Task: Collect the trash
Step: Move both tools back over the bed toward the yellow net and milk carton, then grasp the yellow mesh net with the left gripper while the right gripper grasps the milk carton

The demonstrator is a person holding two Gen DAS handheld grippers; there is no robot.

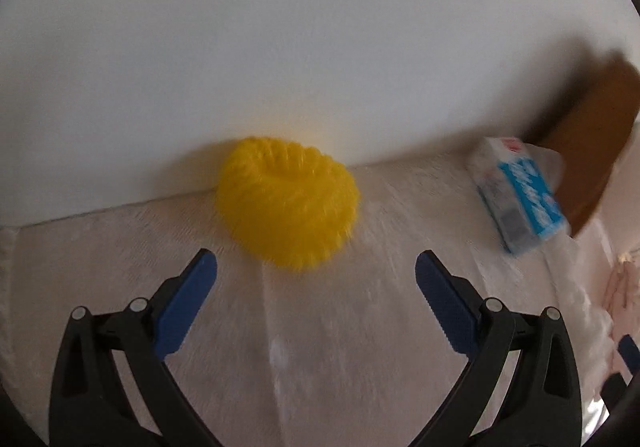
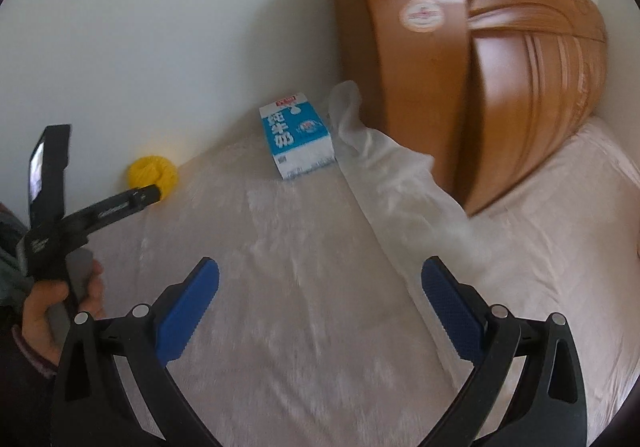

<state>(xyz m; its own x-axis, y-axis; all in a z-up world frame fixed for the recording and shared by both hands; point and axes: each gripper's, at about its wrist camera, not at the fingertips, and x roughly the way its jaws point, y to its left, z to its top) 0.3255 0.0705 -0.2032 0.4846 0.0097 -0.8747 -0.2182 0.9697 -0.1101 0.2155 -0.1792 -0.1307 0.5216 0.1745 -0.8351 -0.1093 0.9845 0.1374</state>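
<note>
- left gripper nearest the lens, blue fingers spread wide, nothing between them; hovers just short of the yellow foam net.
- foam net lies on the pale bedcover, against the white wall.
- right gripper also spread and empty, aimed over the bedcover toward the milk carton.
- carton lies near the wall, just beside a crumpled clear plastic bag and the wooden headboard.
- progress, as a judgement: nothing picked up yet; net, carton, likely the bag all left. No bin in view.
</note>
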